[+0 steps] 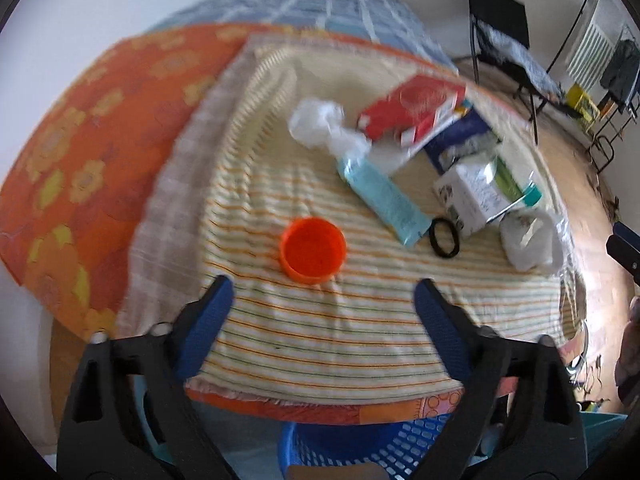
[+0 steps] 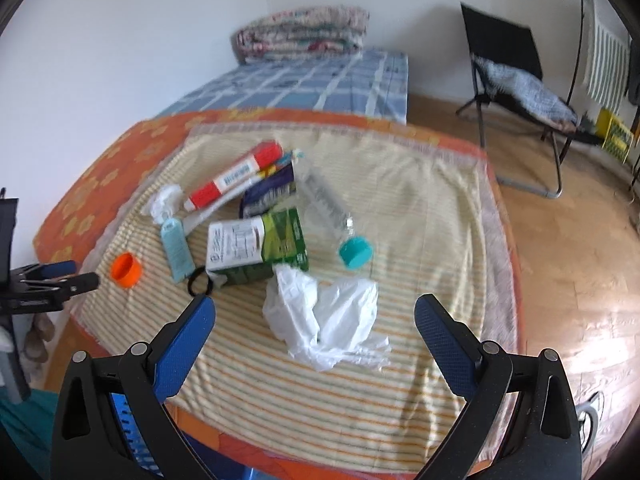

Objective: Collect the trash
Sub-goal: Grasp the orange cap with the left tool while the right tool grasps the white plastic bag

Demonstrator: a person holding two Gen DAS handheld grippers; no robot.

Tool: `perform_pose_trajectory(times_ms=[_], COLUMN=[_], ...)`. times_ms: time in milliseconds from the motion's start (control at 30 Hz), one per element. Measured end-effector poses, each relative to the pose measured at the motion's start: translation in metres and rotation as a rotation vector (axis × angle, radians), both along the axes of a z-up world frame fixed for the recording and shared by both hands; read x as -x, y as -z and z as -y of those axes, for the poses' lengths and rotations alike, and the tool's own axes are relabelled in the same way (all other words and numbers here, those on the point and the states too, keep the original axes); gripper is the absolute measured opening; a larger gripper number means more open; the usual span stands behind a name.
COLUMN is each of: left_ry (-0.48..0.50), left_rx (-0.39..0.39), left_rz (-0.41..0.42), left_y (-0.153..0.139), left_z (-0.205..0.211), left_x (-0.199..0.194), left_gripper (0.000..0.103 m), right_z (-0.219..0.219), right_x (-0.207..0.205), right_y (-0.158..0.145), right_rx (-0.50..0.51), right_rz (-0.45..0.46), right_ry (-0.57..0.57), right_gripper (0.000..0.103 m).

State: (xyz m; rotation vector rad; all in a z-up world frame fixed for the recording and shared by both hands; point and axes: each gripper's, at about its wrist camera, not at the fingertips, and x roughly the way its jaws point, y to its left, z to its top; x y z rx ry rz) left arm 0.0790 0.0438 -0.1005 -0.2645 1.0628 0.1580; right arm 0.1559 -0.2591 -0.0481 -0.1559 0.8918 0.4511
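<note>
Trash lies on a striped cloth over the bed. An orange cap sits just ahead of my open, empty left gripper; it also shows in the right wrist view. A crumpled white plastic bag lies between the fingers of my open, empty right gripper. Further off lie a pale blue tube, a black hair tie, a green and white carton, a clear bottle with a teal cap, a red box and crumpled tissue.
A blue plastic basket stands below the bed's near edge. An orange flowered sheet lies under the cloth. A folded blanket sits at the far end. A black chair stands on the wooden floor at the right.
</note>
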Motion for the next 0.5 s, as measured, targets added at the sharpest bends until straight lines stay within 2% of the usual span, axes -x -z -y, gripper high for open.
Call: perform_pose_trajectory(times_ms=[233,267,333,500], left_ry=[0.001,-0.002,-0.010,-0.014], left_rx=[-0.011,-0.003,0.009,-0.002], left_rz=[-0.044,-0.052,-0.071,-0.079], left_y=[0.022,0.025,0.033,0.038], left_z=[-0.003,-0.005,-0.008,-0.011], left_x=[-0.019,-0.022,-0.026,-0.032], left_gripper=[0.085,0.084,0.083,0.082], right_z=[-0.014,-0.017,-0.023,-0.036], right_x=[-0.008,-0.010,-0.015,-0.027], right_y=[0.029,0.031,0.035,0.043], right_rx=[0.044,0.050,0.060,0.093], right_rz=[-0.090,-0.094,-0.103,-0.118], right_ry=[-0.021,-0.022,-0.014,0.004], right_gripper=[0.100,0.099,0.092,0.092])
